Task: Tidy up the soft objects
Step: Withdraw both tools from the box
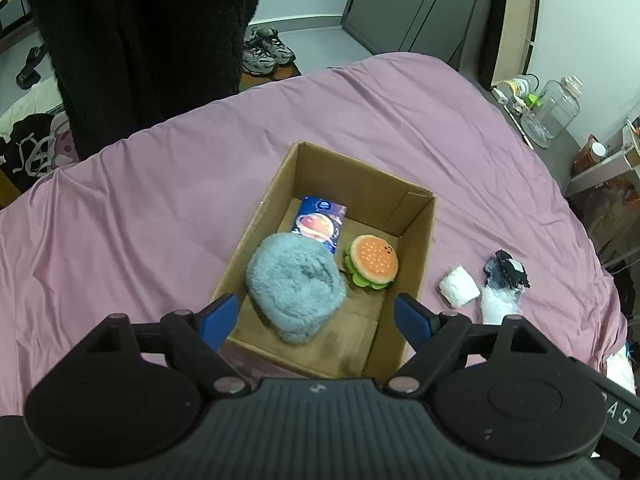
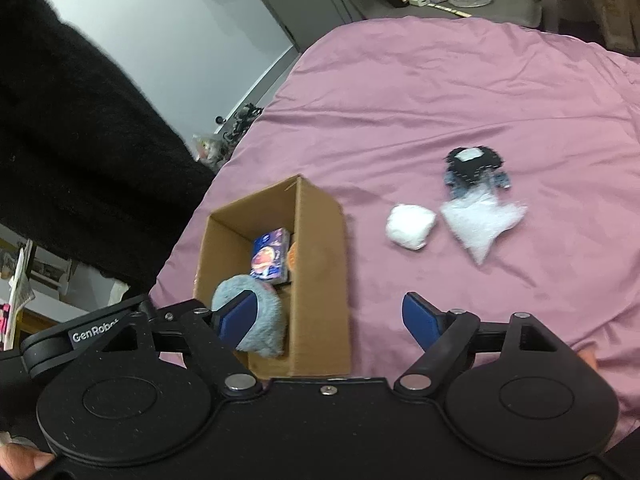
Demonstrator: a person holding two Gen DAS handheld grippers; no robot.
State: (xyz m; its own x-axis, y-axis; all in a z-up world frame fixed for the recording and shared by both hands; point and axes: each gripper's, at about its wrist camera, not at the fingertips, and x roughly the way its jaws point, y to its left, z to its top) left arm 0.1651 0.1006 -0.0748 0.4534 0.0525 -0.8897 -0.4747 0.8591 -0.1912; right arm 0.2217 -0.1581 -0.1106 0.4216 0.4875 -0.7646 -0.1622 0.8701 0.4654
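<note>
My left fingers [image 1: 316, 316] stand spread wide with nothing between the pads, hanging over the near end of the cardboard box [image 1: 416, 248] at the centre of the left wrist view. Inside it lie the grey fluffy hat [image 1: 296, 284], the burger plush [image 1: 372, 262] just to its right, and a blue tissue pack [image 1: 320, 222] behind them toward the far wall. My right fingers [image 2: 332, 318] are spread too and empty; in the right wrist view the left pad overlaps the hat only by line of sight, as far as I can judge. What is left to gather lies on the pink bed cover [image 2: 460, 92]: a white soft bundle [image 2: 410, 226], a clear plastic-looking pouch [image 2: 482, 224] just beside it, and a dark patterned cloth piece [image 2: 474, 168] touching the pouch's far end. All three sit in the right half of the right wrist view, above and to the right of my right fingers, and well to the right of the box, so my right hand is the nearer one. The white bundle is the closest; it is roundish, with no clear long axis. The pouch runs from upper right down to a point at lower left, so I judge a grip across its middle would suit.
</note>
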